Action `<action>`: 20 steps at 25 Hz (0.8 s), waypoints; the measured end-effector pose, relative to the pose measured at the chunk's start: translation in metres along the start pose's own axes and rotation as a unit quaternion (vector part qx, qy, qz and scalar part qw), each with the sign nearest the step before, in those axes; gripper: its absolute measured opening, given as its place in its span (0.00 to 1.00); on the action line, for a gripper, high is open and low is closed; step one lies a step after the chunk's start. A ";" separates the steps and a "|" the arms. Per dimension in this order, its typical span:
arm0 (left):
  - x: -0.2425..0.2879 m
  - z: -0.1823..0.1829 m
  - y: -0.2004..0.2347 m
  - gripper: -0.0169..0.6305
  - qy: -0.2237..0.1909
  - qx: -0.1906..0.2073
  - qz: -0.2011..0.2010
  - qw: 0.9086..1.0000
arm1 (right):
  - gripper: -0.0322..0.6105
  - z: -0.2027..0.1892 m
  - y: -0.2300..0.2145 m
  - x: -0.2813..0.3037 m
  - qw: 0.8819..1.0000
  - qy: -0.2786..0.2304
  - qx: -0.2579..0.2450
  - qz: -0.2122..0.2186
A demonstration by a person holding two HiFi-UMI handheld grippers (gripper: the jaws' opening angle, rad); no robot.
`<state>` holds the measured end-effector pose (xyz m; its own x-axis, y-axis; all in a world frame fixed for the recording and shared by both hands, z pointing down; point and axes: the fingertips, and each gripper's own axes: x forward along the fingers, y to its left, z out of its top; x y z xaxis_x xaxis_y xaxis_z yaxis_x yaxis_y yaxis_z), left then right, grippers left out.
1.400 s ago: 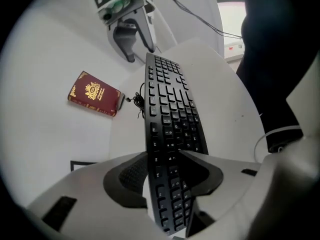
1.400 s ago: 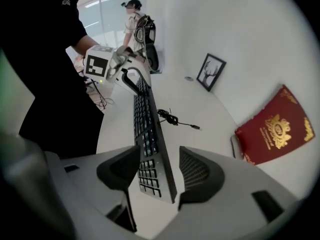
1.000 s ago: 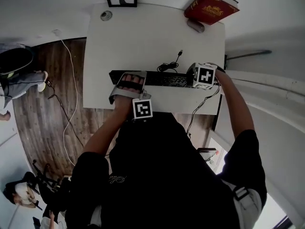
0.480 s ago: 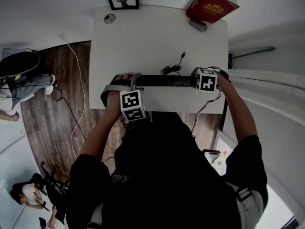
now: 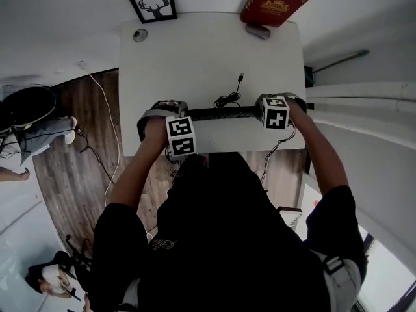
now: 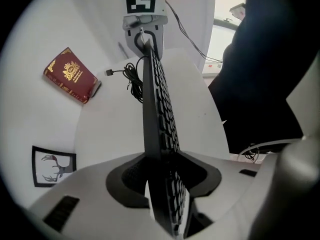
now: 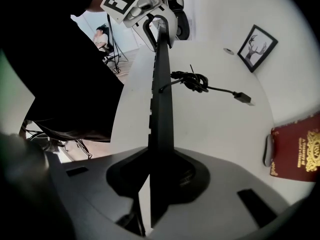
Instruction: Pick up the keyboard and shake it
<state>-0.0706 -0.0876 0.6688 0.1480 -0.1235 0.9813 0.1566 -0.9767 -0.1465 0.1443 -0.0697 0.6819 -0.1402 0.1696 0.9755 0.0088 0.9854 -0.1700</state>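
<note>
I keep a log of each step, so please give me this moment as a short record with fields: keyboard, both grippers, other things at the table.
keyboard: held on its long edge, keys toward the person
left gripper: shut on one end, jaws have just been closing
right gripper: shut on the other end, jaws have just been closing
table: white; coiled cable on it, red book and framed deer picture at its far edge
</note>
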 end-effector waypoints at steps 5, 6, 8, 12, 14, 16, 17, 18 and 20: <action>0.005 0.000 -0.010 0.27 0.035 0.028 -0.002 0.999 | 0.19 0.000 0.006 0.000 1.000 0.003 -0.001 -0.027; 0.006 0.000 -0.012 0.27 0.041 0.033 -0.003 0.999 | 0.19 0.000 0.009 0.001 1.000 0.005 0.000 -0.030; 0.005 0.000 -0.016 0.25 0.046 0.034 -0.004 0.998 | 0.19 0.000 0.014 0.002 0.999 0.007 0.002 -0.041; 0.003 -0.001 -0.028 0.17 0.046 0.013 -0.012 0.999 | 0.19 0.000 0.021 0.000 0.997 0.013 -0.003 -0.075; 0.003 -0.003 -0.029 0.17 0.049 0.010 0.004 0.999 | 0.19 0.000 0.022 -0.001 0.995 0.017 -0.005 -0.097; 0.003 -0.005 -0.025 0.17 0.049 0.013 0.036 0.998 | 0.19 0.001 0.020 -0.005 0.992 0.021 -0.005 -0.123; 0.002 -0.006 -0.021 0.17 0.048 0.014 0.055 0.997 | 0.19 0.002 0.018 -0.010 0.990 0.022 -0.005 -0.141; 0.000 -0.007 -0.014 0.17 0.047 0.016 0.076 0.996 | 0.19 0.003 0.014 -0.017 0.987 0.024 -0.006 -0.161; -0.011 -0.006 0.005 0.16 0.046 0.024 0.122 0.991 | 0.19 0.003 0.004 -0.034 0.978 0.032 -0.005 -0.206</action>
<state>-0.0778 -0.0921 0.6579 0.0973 -0.3726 0.9229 0.1730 -0.9068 -0.3843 0.1460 -0.0712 0.6474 -0.0724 -0.2414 0.9677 -0.0260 0.9704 0.2401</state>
